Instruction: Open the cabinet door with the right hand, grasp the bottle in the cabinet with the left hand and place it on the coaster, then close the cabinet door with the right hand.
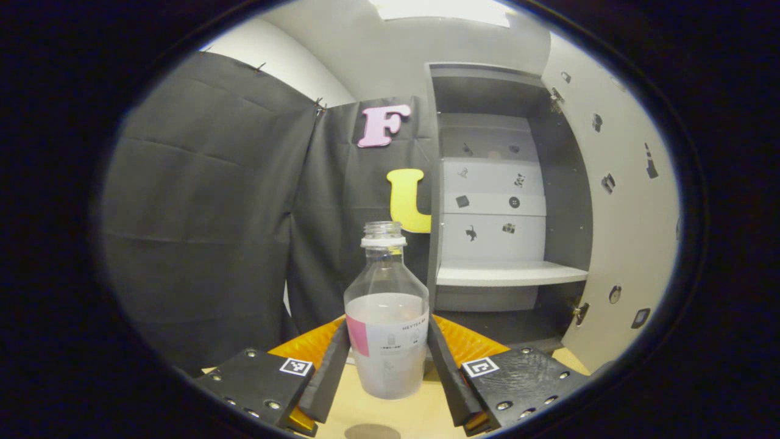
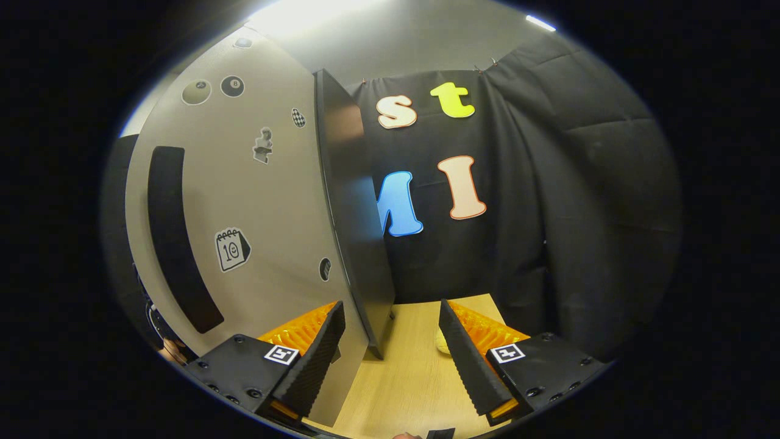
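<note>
Cabinet (image 1: 487, 183), far right in the left gripper view, stands open with its shelf (image 1: 509, 273) bare; its sticker-covered cabinet door (image 2: 244, 201) swings wide and, in the right gripper view, its free edge passes between the fingers of the right gripper (image 2: 390, 347), which are spread apart with one finger on either face of the panel, neither visibly pressing on it. Wooden worktop (image 2: 414, 378) runs beneath both grippers. Left gripper (image 1: 388, 360) has its fingers closed against the two sides of the bottle (image 1: 387, 317), which is out of the cabinet and upright, its base at or just above the worktop; whether it rests or is carried cannot be told. A dark round patch (image 1: 372, 431) at the near edge of the worktop, just in front of the bottle, may be the coaster, too cut off to confirm. Step in hand, by judgement: transfer of the bottle to the coaster; the next move calls for lowering it squarely onto the coaster, releasing, then swinging the door shut. The bottle is clear plastic, uncapped, with a white neck ring, a pale label bearing a pink patch, and cloudy liquid reaching roughly shoulder level.
</note>
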Available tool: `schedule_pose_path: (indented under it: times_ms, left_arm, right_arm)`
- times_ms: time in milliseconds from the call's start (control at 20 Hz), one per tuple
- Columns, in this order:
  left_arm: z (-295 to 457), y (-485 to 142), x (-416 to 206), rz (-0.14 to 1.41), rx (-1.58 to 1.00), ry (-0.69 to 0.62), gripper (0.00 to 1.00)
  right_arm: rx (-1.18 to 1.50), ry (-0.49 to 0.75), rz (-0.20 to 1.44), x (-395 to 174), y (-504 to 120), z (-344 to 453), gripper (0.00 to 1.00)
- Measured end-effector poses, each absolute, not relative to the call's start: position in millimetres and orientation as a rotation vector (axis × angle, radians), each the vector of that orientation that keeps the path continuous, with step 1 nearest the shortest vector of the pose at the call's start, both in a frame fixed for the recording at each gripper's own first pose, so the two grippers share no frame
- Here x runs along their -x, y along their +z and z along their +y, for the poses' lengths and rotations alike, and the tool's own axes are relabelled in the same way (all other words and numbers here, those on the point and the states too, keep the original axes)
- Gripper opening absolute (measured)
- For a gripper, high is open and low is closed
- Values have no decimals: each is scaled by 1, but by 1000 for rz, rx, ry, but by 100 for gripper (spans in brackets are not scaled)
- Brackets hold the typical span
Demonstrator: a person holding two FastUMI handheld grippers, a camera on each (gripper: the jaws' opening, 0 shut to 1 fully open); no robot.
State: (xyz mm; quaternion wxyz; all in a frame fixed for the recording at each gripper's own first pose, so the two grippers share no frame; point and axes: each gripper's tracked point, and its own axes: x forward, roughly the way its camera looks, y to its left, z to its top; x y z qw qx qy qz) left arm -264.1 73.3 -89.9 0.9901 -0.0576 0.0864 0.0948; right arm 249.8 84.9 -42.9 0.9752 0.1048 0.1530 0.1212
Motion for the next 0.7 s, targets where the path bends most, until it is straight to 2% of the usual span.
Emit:
schedule_pose_path:
  times_ms: [50, 300, 350, 400, 550, 600, 650, 700]
  left_arm:
    - [77, -100, 271, 179, 121, 202, 71]
    - [82, -151, 296, 219, 156, 225, 71]
    - [82, -163, 300, 232, 157, 228, 77]
    - [82, -174, 303, 245, 156, 231, 74]
    - [80, -199, 310, 271, 147, 241, 74]
    - [78, -207, 311, 274, 144, 241, 71]
    - [75, -215, 311, 281, 139, 237, 74]
    - [72, -224, 309, 293, 133, 234, 71]
  right_arm:
    - [-207, 244, 307, -249, -43, 84, 98]
    - [-190, 239, 344, -242, -58, 85, 98]
    - [-186, 240, 354, -241, -60, 85, 98]
    - [-180, 240, 359, -239, -63, 86, 98]
    - [-146, 241, 372, -235, -68, 85, 98]
    - [-134, 243, 376, -234, -70, 85, 98]
    - [-127, 245, 378, -232, -70, 85, 98]
    - [-123, 243, 382, -232, -72, 84, 98]
